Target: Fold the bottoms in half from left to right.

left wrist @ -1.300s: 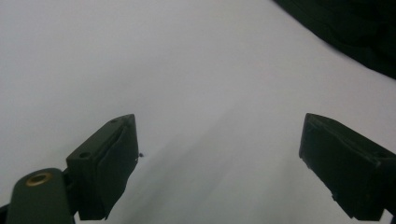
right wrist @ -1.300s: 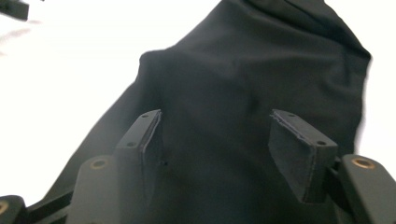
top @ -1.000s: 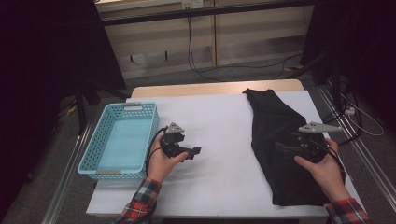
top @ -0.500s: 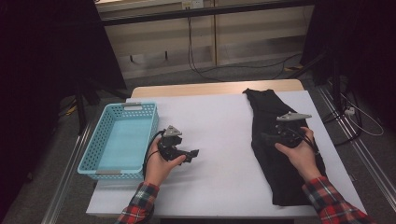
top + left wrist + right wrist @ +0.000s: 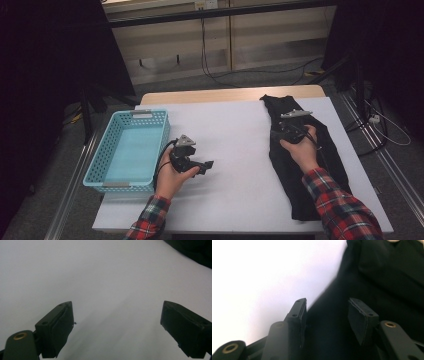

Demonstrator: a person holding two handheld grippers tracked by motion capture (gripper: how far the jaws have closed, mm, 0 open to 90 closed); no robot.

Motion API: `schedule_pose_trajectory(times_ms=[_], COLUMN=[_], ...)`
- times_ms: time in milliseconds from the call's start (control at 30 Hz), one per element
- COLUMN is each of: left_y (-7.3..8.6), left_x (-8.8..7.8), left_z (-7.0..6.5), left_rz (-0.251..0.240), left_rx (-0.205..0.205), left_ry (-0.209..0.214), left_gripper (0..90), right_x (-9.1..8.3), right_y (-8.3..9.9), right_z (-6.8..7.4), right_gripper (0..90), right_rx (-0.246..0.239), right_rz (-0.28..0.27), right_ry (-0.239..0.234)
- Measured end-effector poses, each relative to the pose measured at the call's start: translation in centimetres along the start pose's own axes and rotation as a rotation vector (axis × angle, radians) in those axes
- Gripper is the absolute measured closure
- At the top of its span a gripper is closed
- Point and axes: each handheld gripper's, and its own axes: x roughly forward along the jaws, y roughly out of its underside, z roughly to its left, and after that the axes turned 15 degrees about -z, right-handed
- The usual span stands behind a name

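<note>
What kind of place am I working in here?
Probably a lab or recording workspace: a white-topped table ringed by dark curtains, metal floor rails, and loose cables along a bare wall.

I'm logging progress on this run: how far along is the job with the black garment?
Nothing looks done: the black garment lies flat and the blue basket holds nothing. In hand: the right gripper, jaws just closing, straddles its edge. Left: gripping and moving it. The left gripper waits open.
</note>
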Motion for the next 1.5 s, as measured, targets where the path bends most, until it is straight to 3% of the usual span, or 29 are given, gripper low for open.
schedule_pose_trajectory(times_ms=[67,233,300,400,467,767,1100,1200,1267,1367,1500], left_y=[0.1,0.1,0.2,0.4,0.4,0.3,0.2,0.2,0.2,0.2,0.3], left_x=[0.2,0.2,0.1,0.1,0.1,0.2,0.2,0.2,0.2,0.2,0.3], left_z=[0.0,0.0,0.1,0.2,0.2,0.3,0.2,0.2,0.2,0.2,0.3], left_rz=[0.006,0.005,0.005,0.014,0.015,0.013,0.016,0.015,0.016,0.016,0.011], left_rx=[-0.006,-0.010,-0.017,-0.019,-0.019,-0.016,-0.017,-0.015,-0.016,-0.018,-0.029], left_ry=[0.000,-0.006,-0.009,-0.011,-0.014,-0.019,-0.012,-0.015,-0.011,-0.009,-0.016], left_gripper=[11.8,11.8,11.7,11.8,11.9,12.2,12.3,12.3,12.3,12.3,12.3], right_x=[0.8,2.0,2.2,2.3,2.3,1.7,1.2,1.2,1.3,1.5,2.2], right_y=[-0.2,0.2,0.3,0.3,0.4,0.0,-0.2,-0.2,-0.3,-0.4,-0.7], right_z=[0.9,1.3,1.4,1.4,1.5,2.1,4.8,4.8,4.6,4.3,4.1], right_gripper=[51.3,53.8,59.9,83.0,89.7,90.0,90.0,87.5,69.1,61.5,49.1], right_rx=[-0.023,-0.048,-0.046,-0.052,-0.049,-0.069,-0.133,-0.152,-0.125,-0.119,-0.093], right_rz=[0.020,0.051,0.030,0.023,0.019,0.024,0.020,0.023,0.003,-0.034,-0.035], right_ry=[0.001,0.004,-0.001,-0.011,-0.030,-0.100,-0.203,-0.168,-0.152,-0.116,-0.060])
